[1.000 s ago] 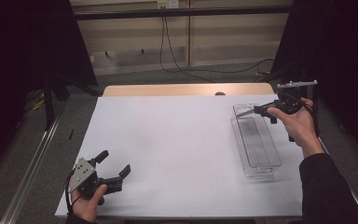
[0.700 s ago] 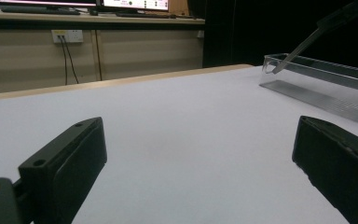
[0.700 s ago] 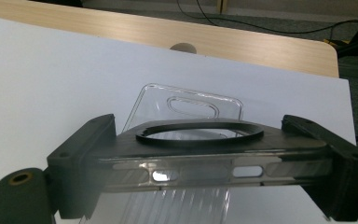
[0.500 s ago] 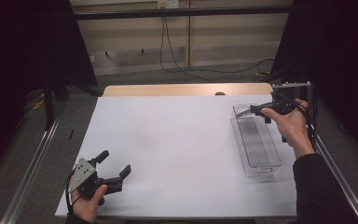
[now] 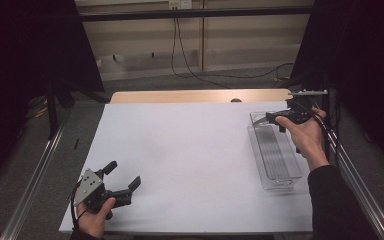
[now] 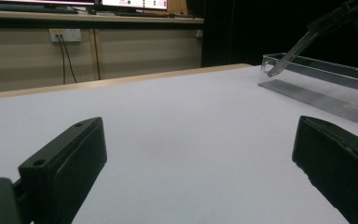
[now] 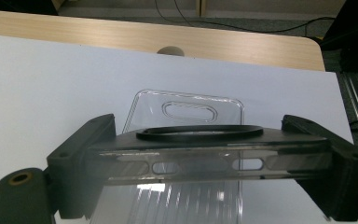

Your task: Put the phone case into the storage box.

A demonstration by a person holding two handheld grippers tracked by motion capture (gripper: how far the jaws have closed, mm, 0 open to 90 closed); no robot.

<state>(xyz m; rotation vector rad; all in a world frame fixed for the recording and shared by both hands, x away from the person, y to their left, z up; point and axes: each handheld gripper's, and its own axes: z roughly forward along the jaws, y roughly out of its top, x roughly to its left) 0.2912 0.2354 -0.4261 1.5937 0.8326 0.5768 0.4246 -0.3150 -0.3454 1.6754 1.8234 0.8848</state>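
The right gripper (image 5: 272, 117) hangs over the far end of a clear plastic tray (image 5: 275, 172) that lies lengthwise along the right side of the desk (image 5: 190, 150). Its jaws are clenched on a dark, see-through phone case (image 7: 205, 156), gripping it by its two ends, so the case spans flat between them with its round ring facing up. From the left gripper view the case (image 6: 291, 53) slants down toward the far end wall of the tray (image 6: 317, 70), its tip at or just above the rim; whether it touches I cannot tell. Looking along the right gripper, the tray's far wall with its oval handle cutout (image 7: 189, 111) sits just beyond the case, and the ribbed tray floor (image 7: 168, 200) shows beneath it. The left gripper (image 5: 125, 180) rests low at the near left corner of the desk, held in a hand (image 5: 97, 220), well apart from the tray. Its jaws stand wide and released, with only the white desk surface between them.
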